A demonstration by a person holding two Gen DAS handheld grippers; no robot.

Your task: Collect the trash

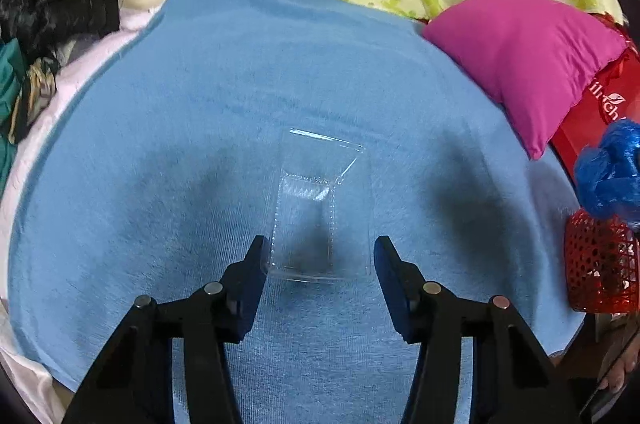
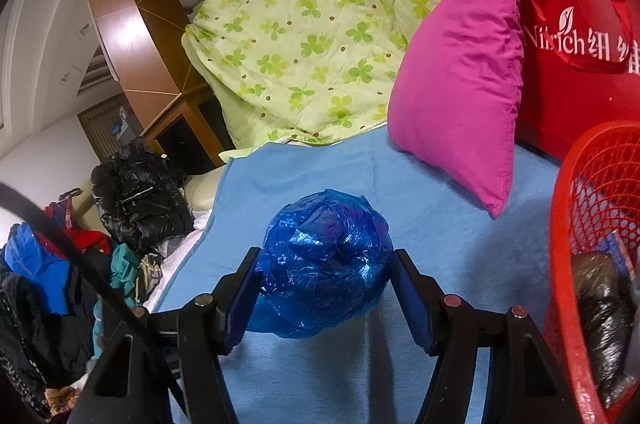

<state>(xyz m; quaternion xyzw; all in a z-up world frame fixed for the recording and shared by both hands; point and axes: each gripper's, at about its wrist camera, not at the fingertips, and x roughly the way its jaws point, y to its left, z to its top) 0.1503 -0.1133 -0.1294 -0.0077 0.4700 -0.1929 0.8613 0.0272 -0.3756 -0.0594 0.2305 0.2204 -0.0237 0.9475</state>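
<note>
blue blanket (image 1: 200, 84), trash half gathered
right gripper (image 2: 324, 272) clamps a blue bag (image 2: 324, 260), basket (image 2: 568, 224) at 3 o'clock; left gripper (image 1: 320, 256), jaws apart, straddles the clear tray (image 1: 316, 208).

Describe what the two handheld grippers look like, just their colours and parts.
Both match: the left gripper and right gripper have black plastic linkage arms, round silver pivot bolts and flat dark blue finger pads. A black cable crosses the right wrist view.

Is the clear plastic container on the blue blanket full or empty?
Empty: the clear plastic container shows only the blue blanket through its walls, nothing inside.
</note>
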